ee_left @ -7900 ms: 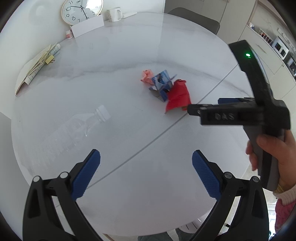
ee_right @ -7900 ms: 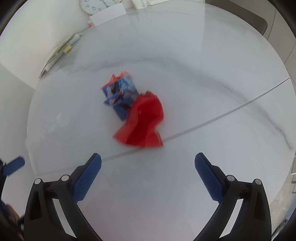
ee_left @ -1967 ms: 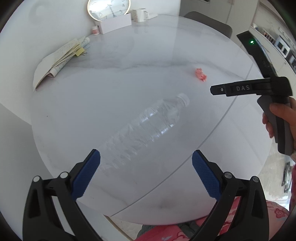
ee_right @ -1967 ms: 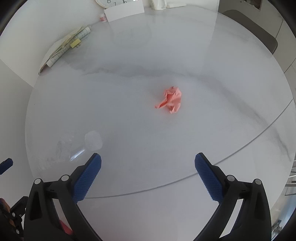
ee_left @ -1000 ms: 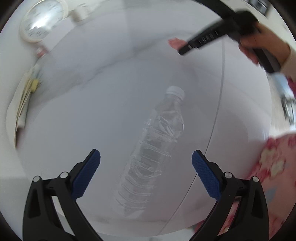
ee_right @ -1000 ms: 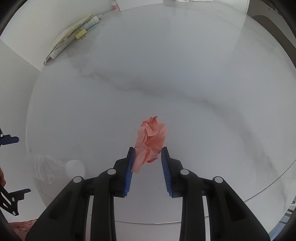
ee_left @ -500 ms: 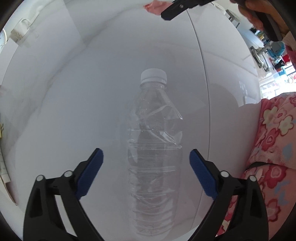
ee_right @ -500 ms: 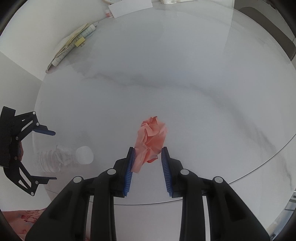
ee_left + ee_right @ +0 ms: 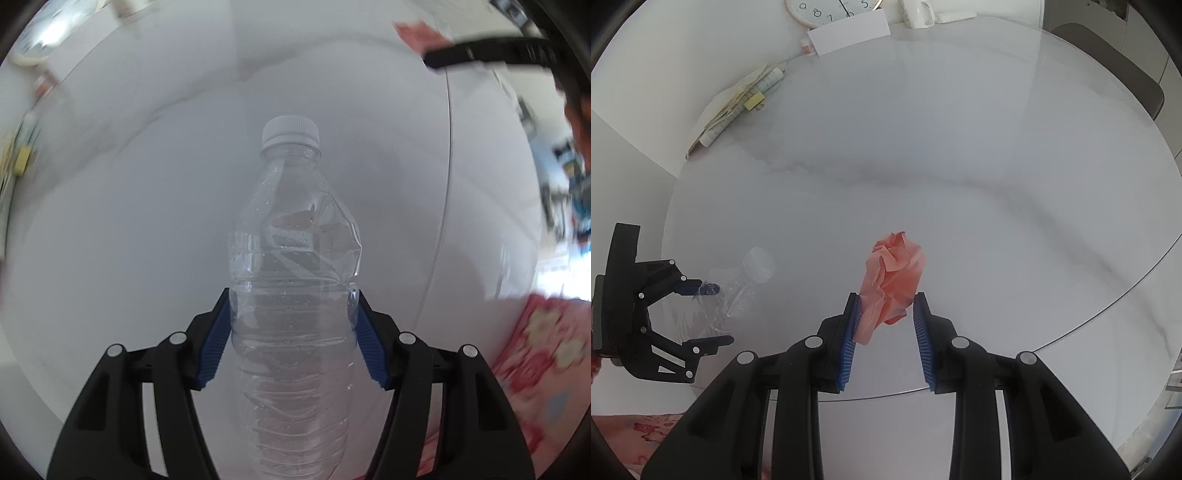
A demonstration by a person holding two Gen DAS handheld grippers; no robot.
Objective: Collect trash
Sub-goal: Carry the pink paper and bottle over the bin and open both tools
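Two pieces of trash are in hand on the round white marble table [image 9: 960, 147]. The clear plastic bottle [image 9: 291, 280] lies on its side near the table's edge, white cap [image 9: 290, 130] pointing away from the left wrist camera. The left gripper [image 9: 292, 314] straddles the bottle's mid-body; its jaws are closing, and the blue pads [image 9: 216, 339] sit against both sides of the bottle. In the right wrist view the same bottle [image 9: 735, 284] appears at the left, between that gripper's fingers.

The crumpled pink paper [image 9: 892, 280] is pinched between the blue pads [image 9: 849, 343] of the right gripper [image 9: 886, 306], whose jaws stand narrow, clamped on the wad's lower part; the rest of the wad projects beyond the fingertips, above the tabletop.

At the far side of the table stand a wall clock [image 9: 831, 11], a white card [image 9: 849, 31] and a white mug [image 9: 918, 13]. A bundle of folded papers [image 9: 738, 103] lies at the far left edge. Floral pink fabric [image 9: 546, 350] shows beyond the near edge.
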